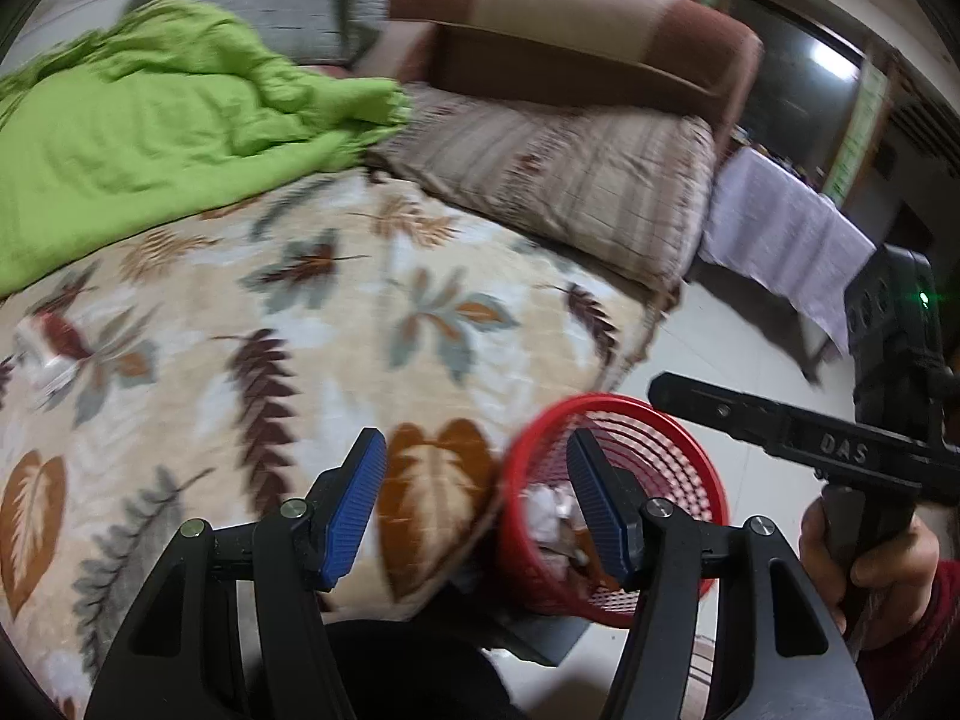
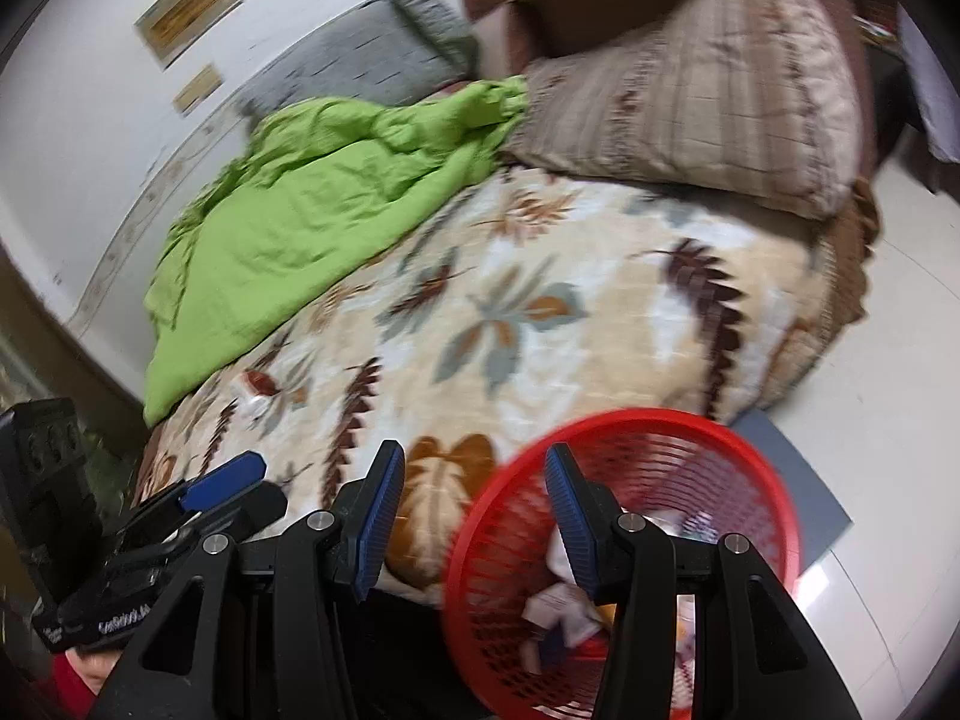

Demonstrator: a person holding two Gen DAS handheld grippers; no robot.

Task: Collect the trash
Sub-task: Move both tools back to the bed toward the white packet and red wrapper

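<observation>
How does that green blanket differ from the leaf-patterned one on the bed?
The green blanket is plain and one colour; the leaf-patterned blanket is cream with brown and grey leaves. The green blanket is crumpled in a heap; the leaf-patterned blanket lies spread flat, and the green one rests on it. Both are soft bedding.

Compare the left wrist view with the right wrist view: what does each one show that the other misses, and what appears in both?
Only the left wrist view shows the white-draped table and the hand gripping the right tool's handle. Only the right wrist view shows the framed pictures on the wall and the grey mat under the red basket. Both show the basket holding trash, the leaf-print blanket, green quilt, striped pillow, and an open, empty claw: left claw, right claw.
</observation>
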